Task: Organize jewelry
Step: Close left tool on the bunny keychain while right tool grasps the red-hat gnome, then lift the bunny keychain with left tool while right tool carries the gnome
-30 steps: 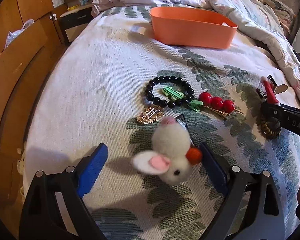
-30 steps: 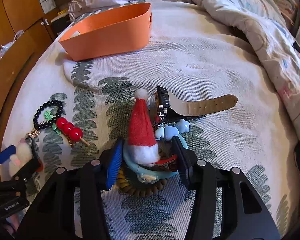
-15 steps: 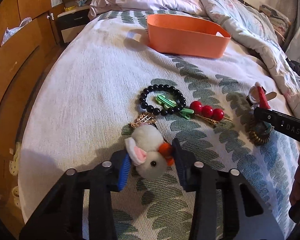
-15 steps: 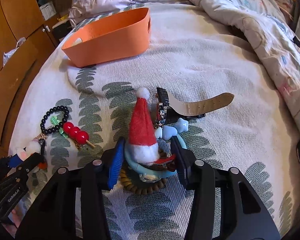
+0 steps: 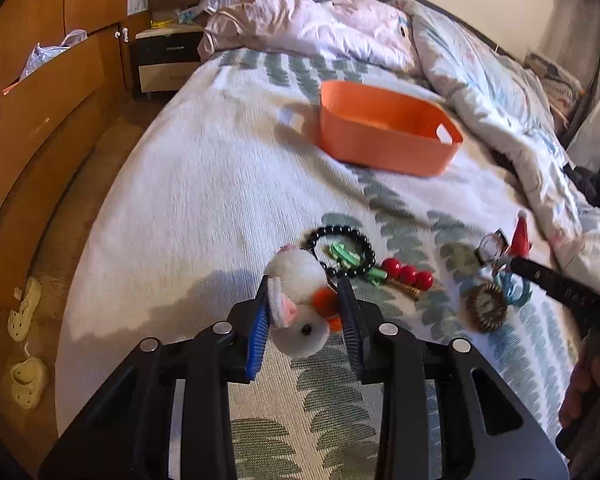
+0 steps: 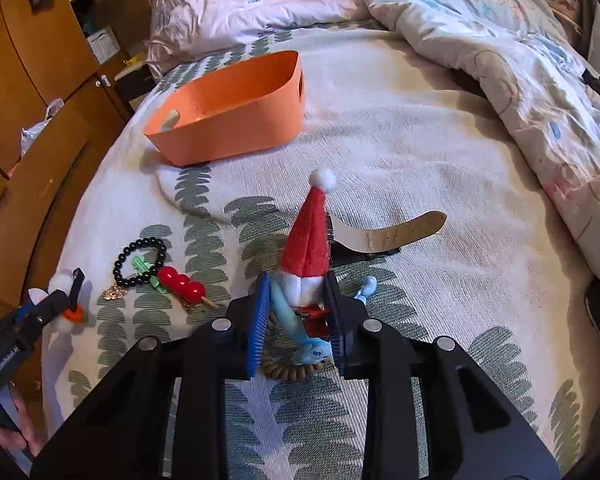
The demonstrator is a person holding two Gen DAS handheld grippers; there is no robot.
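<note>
Now on the bed [image 5: 204, 208], orange bin [image 5: 384, 136] stands mid-bed, far from me; my left tongs [image 5: 305, 316], just closing, clamp the plush bunny clip [image 5: 300, 320]; right tongs [image 6: 296, 312] have closed on the Santa-hat clip [image 6: 309, 240]. Both lifted, binning follows.

Both grippers clamped, angled down over the bed.
Left gripper [image 5: 304, 312] and right gripper [image 6: 298, 312] have just closed their jaws, each gripping something.
</note>
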